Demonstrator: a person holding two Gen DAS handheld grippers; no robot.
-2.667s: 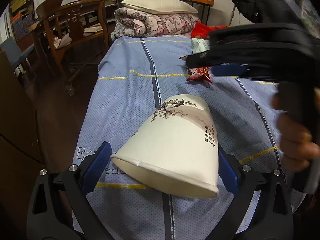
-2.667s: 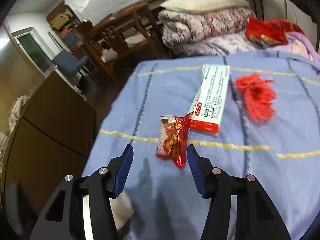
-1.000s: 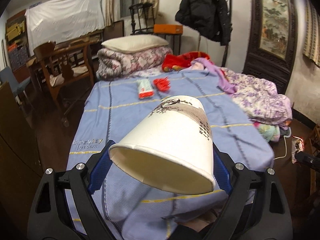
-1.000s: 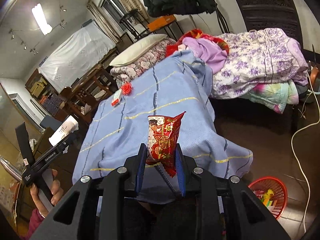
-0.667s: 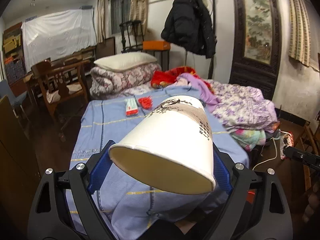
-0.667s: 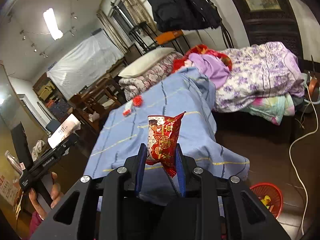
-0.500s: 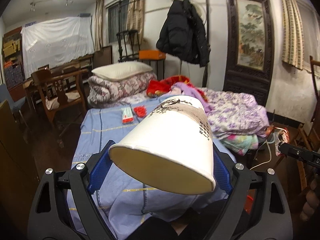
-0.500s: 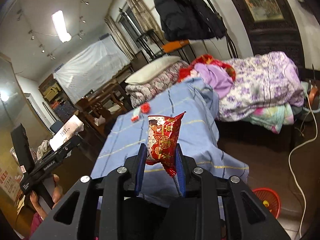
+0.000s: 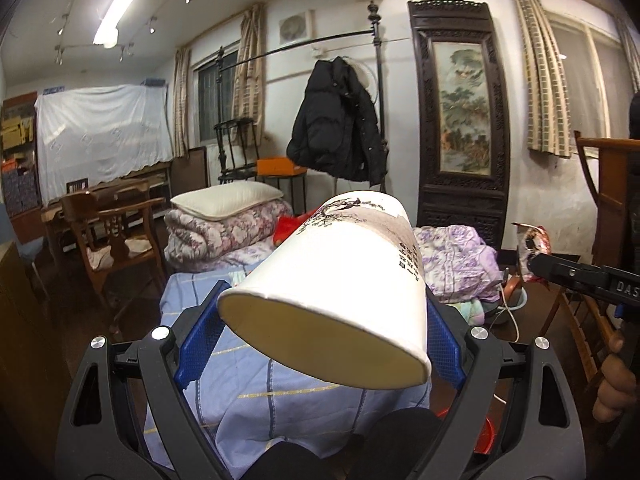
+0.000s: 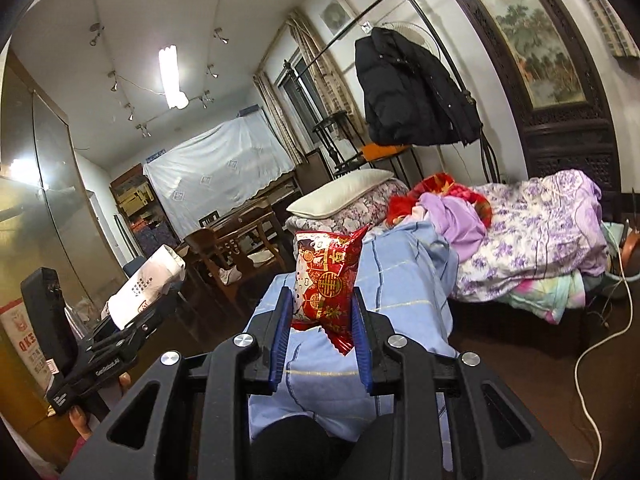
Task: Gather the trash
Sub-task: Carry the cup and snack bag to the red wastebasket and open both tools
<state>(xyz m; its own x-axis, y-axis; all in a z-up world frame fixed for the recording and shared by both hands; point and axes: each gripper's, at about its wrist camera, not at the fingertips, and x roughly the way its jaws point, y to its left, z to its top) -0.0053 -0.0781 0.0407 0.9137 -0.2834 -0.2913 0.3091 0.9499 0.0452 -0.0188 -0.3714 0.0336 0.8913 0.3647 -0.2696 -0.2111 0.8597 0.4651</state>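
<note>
The left gripper (image 9: 320,336), jaws spread wide, clamps a white paper cup with ink-painted branches (image 9: 340,280) above the blue striped bedspread (image 10: 404,280). The right gripper (image 10: 320,332), jaws narrow, pinches a red foil snack wrapper (image 10: 326,276) above that bedspread's foot end.

A white paper cup (image 9: 340,280) printed with black ink branches and dark script is seen between the blue pads of the black left tongs (image 9: 320,328). A red foil snack wrapper (image 10: 326,280) patterned with gold emblems and a white panel is seen between the blue pads of the black right tongs (image 10: 320,336). The bed (image 10: 404,276) is covered in a pale blue sheet crossed by yellow and dark blue lines. A white quilt (image 10: 540,220) is scattered with purple flowers. A black puffer jacket (image 9: 338,124) is shown against a white wall.
</note>
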